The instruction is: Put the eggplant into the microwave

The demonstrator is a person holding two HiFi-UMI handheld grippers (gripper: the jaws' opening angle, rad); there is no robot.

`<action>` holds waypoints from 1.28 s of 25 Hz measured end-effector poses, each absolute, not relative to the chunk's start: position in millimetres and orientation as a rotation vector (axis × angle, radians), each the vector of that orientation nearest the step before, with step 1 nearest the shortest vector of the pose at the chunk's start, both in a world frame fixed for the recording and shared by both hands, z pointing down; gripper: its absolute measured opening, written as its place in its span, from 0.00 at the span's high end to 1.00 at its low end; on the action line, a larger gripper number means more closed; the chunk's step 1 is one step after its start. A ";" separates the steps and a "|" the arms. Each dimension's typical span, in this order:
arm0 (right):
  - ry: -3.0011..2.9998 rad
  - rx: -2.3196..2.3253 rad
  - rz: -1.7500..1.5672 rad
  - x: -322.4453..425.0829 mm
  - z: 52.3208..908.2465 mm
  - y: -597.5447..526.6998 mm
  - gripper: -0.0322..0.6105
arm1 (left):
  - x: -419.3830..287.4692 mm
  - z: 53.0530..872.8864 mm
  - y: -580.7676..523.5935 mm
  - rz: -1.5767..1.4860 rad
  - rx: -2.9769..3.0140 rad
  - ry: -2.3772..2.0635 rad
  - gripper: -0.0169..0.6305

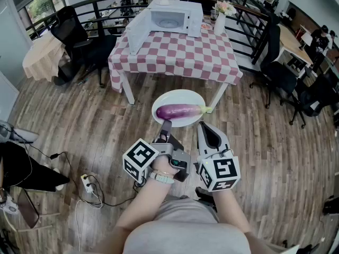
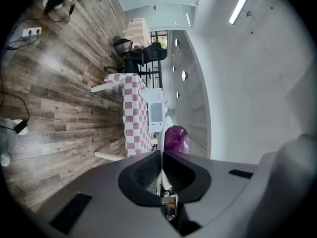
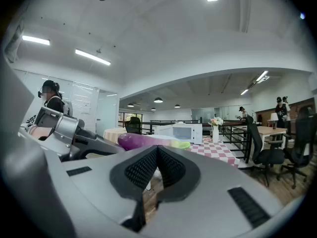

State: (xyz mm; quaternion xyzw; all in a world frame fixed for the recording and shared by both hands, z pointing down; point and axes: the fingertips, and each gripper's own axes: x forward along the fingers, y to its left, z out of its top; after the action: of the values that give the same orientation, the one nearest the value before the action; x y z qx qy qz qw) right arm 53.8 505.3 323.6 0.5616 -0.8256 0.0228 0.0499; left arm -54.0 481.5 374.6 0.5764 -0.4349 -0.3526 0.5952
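Glossy purple eggplant on a smooth white plate; matt grey plastic jaws; wood-plank floor; checked cloth covering bench.

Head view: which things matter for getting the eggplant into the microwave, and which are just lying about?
Job: eggplant; white plate under it; left gripper, shut on the plate's rim; microwave, door open; checkered table.
Lying about: flower vase; office chair; power strip.
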 end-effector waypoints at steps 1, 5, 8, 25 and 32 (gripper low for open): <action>-2.510 1.712 0.068 52.9 325.2 502.1 0.91 | -54.6 376.0 477.6 -0.817 1.336 -1.007 0.95; -2.501 1.715 0.062 48.6 329.1 487.4 0.91 | -59.0 380.2 460.9 -0.814 1.325 -0.998 0.95; -2.491 1.718 0.058 42.8 330.6 474.9 0.91 | -64.4 380.5 447.6 -0.811 1.326 -0.993 0.95; -2.450 1.870 0.054 16.0 325.9 406.0 0.91 | -94.0 379.1 371.7 -0.765 1.356 -0.932 0.95; -2.472 1.855 0.060 10.1 329.7 382.4 0.91 | -95.1 381.5 348.0 -0.762 1.351 -0.928 0.95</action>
State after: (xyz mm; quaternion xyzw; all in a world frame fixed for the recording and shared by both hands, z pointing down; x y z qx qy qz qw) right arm 10.1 382.4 329.7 0.5998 -0.7995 0.0193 0.0252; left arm -95.1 348.0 381.5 0.5873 -0.4033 -0.3313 0.6187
